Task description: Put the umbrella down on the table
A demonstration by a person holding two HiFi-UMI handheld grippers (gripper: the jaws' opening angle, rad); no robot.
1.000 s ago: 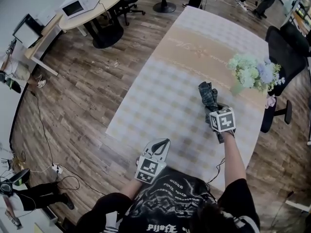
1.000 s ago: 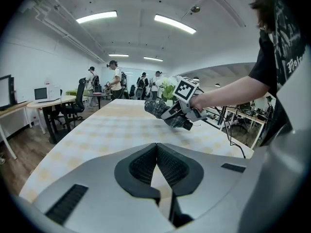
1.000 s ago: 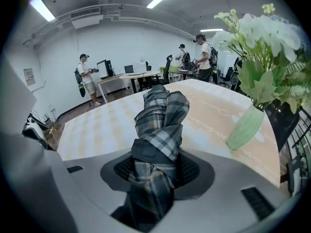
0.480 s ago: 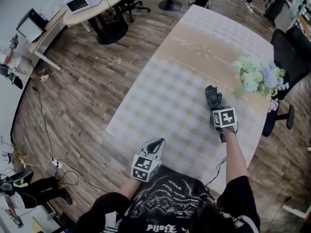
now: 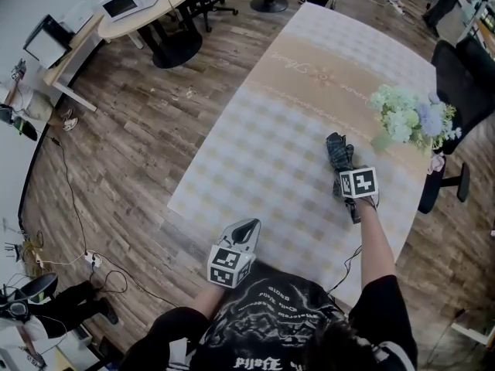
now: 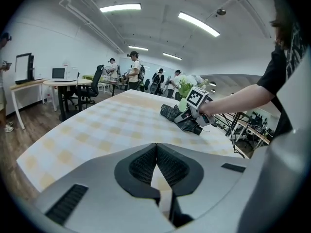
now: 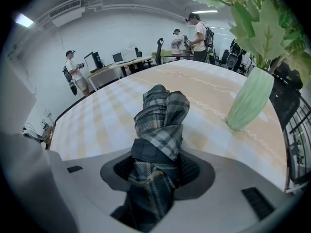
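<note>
A folded dark plaid umbrella point(image 5: 337, 151) lies low over the checked tablecloth point(image 5: 278, 145), near the table's right side. My right gripper point(image 5: 346, 173) is shut on its near end. In the right gripper view the umbrella point(image 7: 161, 115) runs out from between the jaws of that gripper point(image 7: 158, 166) toward the far side of the table. From the left gripper view, the umbrella point(image 6: 171, 113) seems to touch the cloth at its far end. My left gripper point(image 5: 247, 229) hangs at the table's near edge, shut and empty point(image 6: 156, 147).
A pale green vase of flowers point(image 5: 404, 118) stands just right of the umbrella, close to the table's right edge point(image 7: 250, 101). A black office chair point(image 5: 456, 79) sits beyond that edge. A round table with a microwave point(image 5: 143, 2) stands far left. Several people stand at the back.
My right gripper has sunk a little toward the cloth with the umbrella in it. The left gripper has drifted slightly along the near edge and rolled.
</note>
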